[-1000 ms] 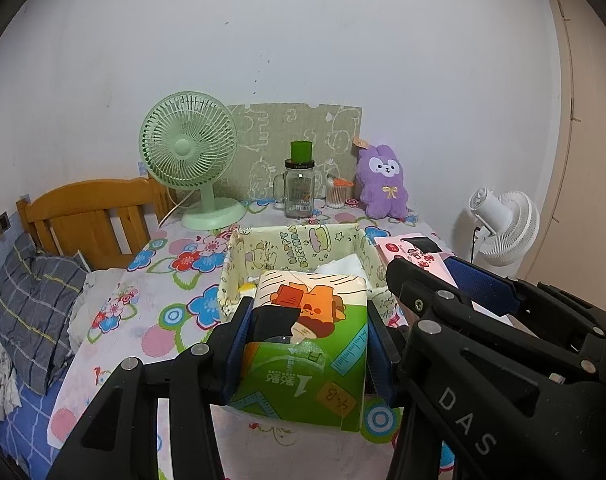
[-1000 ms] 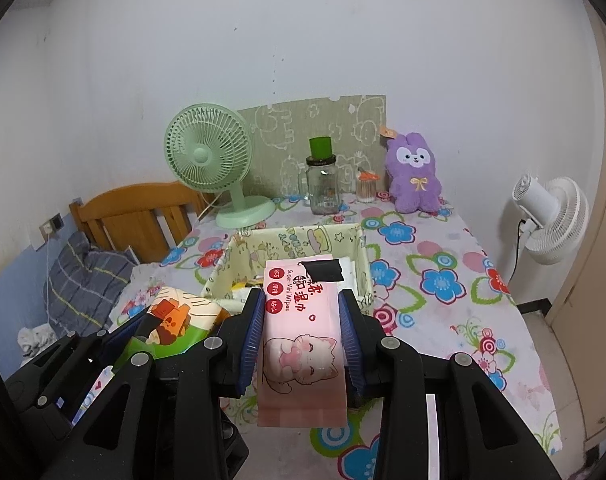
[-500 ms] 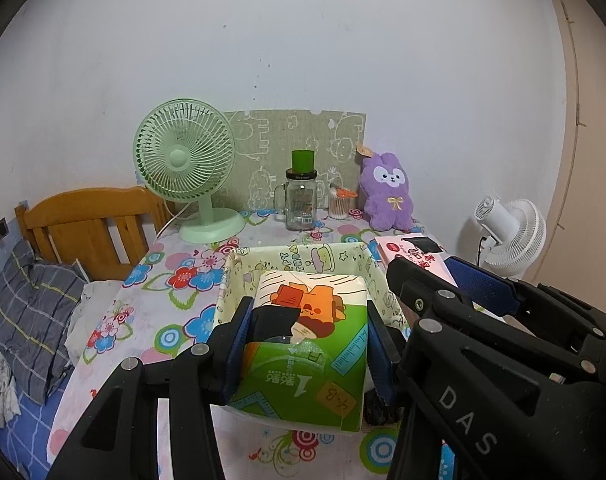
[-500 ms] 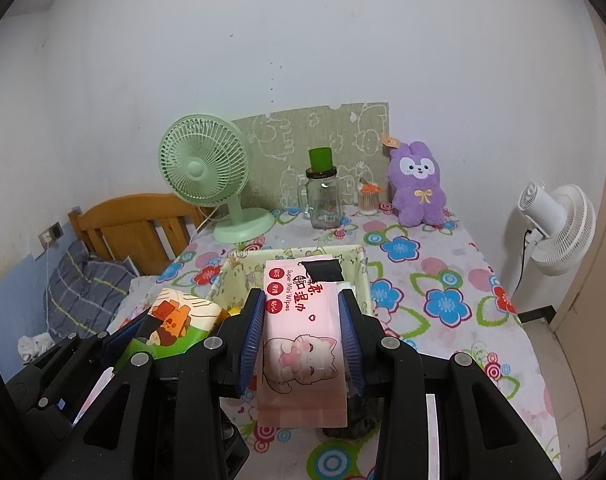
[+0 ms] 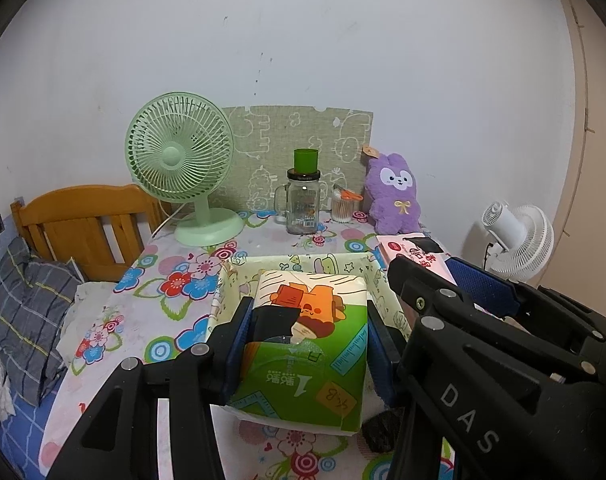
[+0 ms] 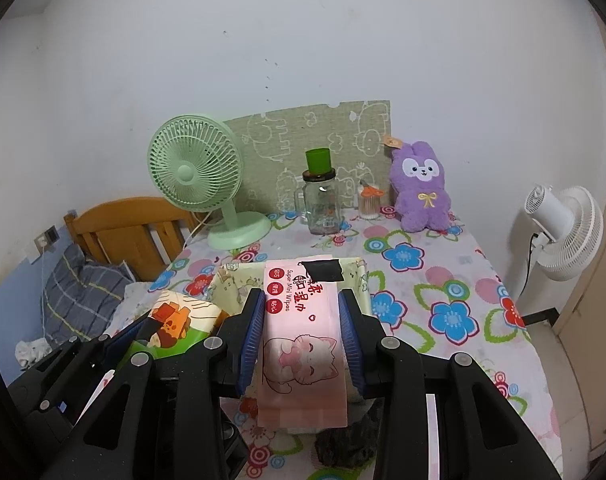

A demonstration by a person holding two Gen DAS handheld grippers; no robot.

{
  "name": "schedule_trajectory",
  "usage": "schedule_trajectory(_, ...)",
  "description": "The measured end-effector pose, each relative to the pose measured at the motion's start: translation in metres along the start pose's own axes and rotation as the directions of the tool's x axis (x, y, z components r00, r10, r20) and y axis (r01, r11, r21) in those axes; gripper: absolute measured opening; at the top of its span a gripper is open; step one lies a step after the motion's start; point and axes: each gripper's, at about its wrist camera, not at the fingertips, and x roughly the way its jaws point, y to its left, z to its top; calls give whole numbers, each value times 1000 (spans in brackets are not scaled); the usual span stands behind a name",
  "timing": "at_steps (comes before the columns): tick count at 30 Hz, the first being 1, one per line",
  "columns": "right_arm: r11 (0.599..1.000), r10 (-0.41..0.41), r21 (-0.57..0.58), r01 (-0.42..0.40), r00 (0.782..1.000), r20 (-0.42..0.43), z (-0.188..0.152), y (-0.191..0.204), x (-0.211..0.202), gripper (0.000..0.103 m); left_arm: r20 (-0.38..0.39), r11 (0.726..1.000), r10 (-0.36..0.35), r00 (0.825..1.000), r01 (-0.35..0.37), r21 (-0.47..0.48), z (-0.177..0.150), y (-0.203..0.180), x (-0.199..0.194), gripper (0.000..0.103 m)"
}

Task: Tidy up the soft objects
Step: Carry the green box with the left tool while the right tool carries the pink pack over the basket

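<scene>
My left gripper [image 5: 307, 312] is shut on a green tissue pack [image 5: 303, 344] with an orange cartoon, held above the near left part of a cream fabric storage box [image 5: 303, 262]. My right gripper [image 6: 301, 304] is shut on a pink wet-wipes pack [image 6: 301, 344] with a cat drawing, held over the same box [image 6: 233, 280]. The wipes pack [image 5: 413, 252] shows at the right of the left wrist view, the tissue pack [image 6: 175, 320] at the left of the right wrist view. A purple plush rabbit [image 6: 421, 188] sits at the back right of the table.
On the floral tablecloth [image 6: 443, 280] stand a green desk fan [image 6: 201, 184], a glass jar [image 6: 322, 208] with a green cup on it and a small toothpick jar [image 6: 369, 202]. A dark lump [image 6: 343, 444] lies near the front. A wooden bed headboard [image 5: 83, 224] is left, a white floor fan [image 6: 563, 220] right.
Both grippers have moved forward and a little up with their packs. The box now sits closer under them.
</scene>
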Motion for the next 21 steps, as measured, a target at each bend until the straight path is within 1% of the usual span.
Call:
schedule_trajectory(10, 1000, 5, 8, -5, 1000, -9, 9, -6, 31, 40, -12, 1000, 7, 1000, -8, -3, 8, 3, 30, 53)
schedule_trajectory(21, 1000, 21, 5, -21, 1000, -21, 14, -9, 64, 40, -13, 1000, 23, 1000, -23, -5, 10, 7, 59, 53)
